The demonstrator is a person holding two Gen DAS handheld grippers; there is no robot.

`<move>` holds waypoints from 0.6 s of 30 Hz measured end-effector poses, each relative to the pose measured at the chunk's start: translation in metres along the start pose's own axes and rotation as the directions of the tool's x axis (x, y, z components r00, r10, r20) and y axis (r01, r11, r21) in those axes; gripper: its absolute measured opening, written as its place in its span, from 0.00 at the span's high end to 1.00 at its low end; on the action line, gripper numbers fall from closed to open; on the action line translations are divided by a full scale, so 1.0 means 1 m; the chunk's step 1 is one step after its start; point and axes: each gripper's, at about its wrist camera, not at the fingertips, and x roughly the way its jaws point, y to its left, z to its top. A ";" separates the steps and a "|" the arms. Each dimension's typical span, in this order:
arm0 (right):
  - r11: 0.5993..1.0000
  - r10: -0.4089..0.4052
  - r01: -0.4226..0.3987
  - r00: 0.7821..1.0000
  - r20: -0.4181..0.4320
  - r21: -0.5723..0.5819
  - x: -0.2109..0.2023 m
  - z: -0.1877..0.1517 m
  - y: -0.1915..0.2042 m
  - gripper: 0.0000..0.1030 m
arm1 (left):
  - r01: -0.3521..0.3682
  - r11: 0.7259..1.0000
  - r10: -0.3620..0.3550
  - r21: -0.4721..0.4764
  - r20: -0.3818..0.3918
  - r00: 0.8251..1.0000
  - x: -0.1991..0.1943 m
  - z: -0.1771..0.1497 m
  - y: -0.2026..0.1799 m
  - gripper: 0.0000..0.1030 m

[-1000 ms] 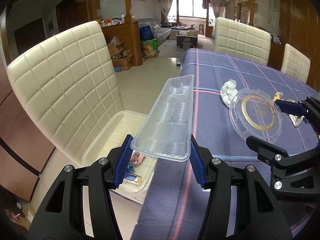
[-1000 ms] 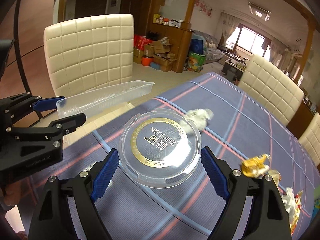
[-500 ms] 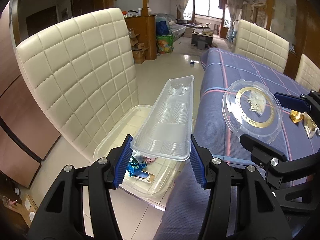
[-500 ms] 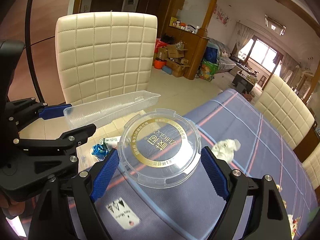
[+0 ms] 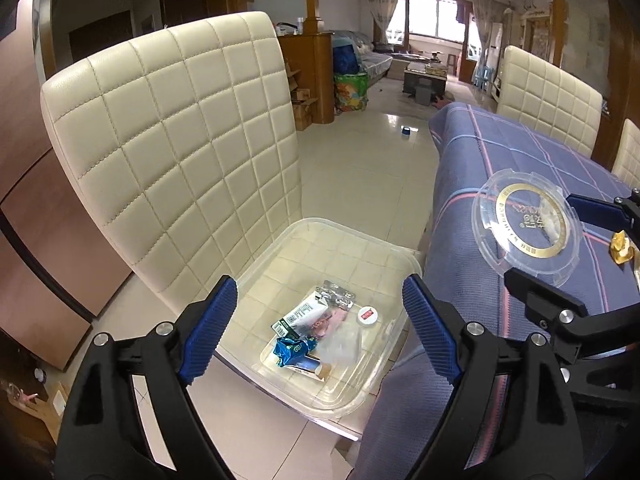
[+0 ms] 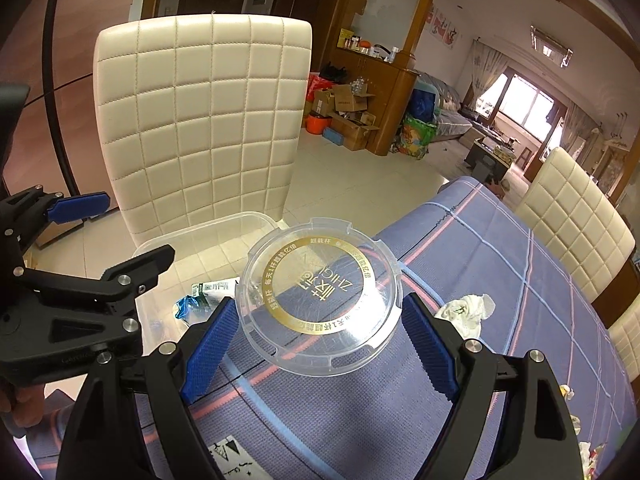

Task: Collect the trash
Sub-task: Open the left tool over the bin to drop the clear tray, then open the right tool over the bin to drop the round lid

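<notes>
My left gripper (image 5: 320,328) is open and empty above a clear plastic bin (image 5: 400,256) that sits on a cream chair seat. The bin holds several wrappers, a blue foil wrapper (image 5: 294,350) and a small white cap (image 5: 368,315). The long clear tray is not visible between the fingers. My right gripper (image 6: 320,340) is shut on a round clear lid with a gold ring (image 6: 320,292), held over the table edge next to the bin (image 6: 208,228). The lid also shows in the left wrist view (image 5: 526,226).
The table has a blue plaid cloth (image 6: 500,280). A crumpled white tissue (image 6: 466,310) lies on it; a gold wrapper (image 5: 622,246) lies further right. A cream quilted chair back (image 5: 180,152) stands behind the bin. More cream chairs (image 6: 576,216) stand along the table's far side.
My left gripper has opened and the long clear tray has left it. Both grippers have moved toward the bin; the right one still carries the lid.
</notes>
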 end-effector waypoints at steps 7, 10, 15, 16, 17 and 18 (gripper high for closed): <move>1.000 0.011 -0.011 1.000 -0.012 -0.023 0.010 0.004 0.009 0.21 | -0.023 0.999 0.022 -0.030 -0.019 1.000 0.008 -0.004 0.013 0.18; 0.999 0.016 -0.016 1.000 -0.014 -0.032 0.014 0.006 0.013 0.21 | -0.031 0.998 0.030 -0.046 -0.019 0.999 0.009 -0.005 0.021 0.18; 0.999 0.019 -0.019 1.000 -0.011 -0.049 0.017 0.010 0.020 0.21 | -0.073 0.997 0.073 -0.027 0.000 0.997 0.005 -0.009 0.027 0.18; 0.998 0.019 -0.020 1.000 -0.011 -0.053 0.017 0.011 0.021 0.21 | -0.081 0.996 0.081 -0.022 0.005 0.997 0.005 -0.010 0.028 0.18; 0.998 0.019 -0.020 1.000 -0.012 -0.055 0.018 0.011 0.022 0.21 | -0.088 0.996 0.089 -0.019 0.009 0.996 0.004 -0.010 0.029 0.18; 0.998 0.019 -0.020 1.000 -0.012 -0.057 0.018 0.011 0.022 0.21 | -0.093 0.996 0.093 -0.018 0.011 0.996 0.003 -0.010 0.031 0.18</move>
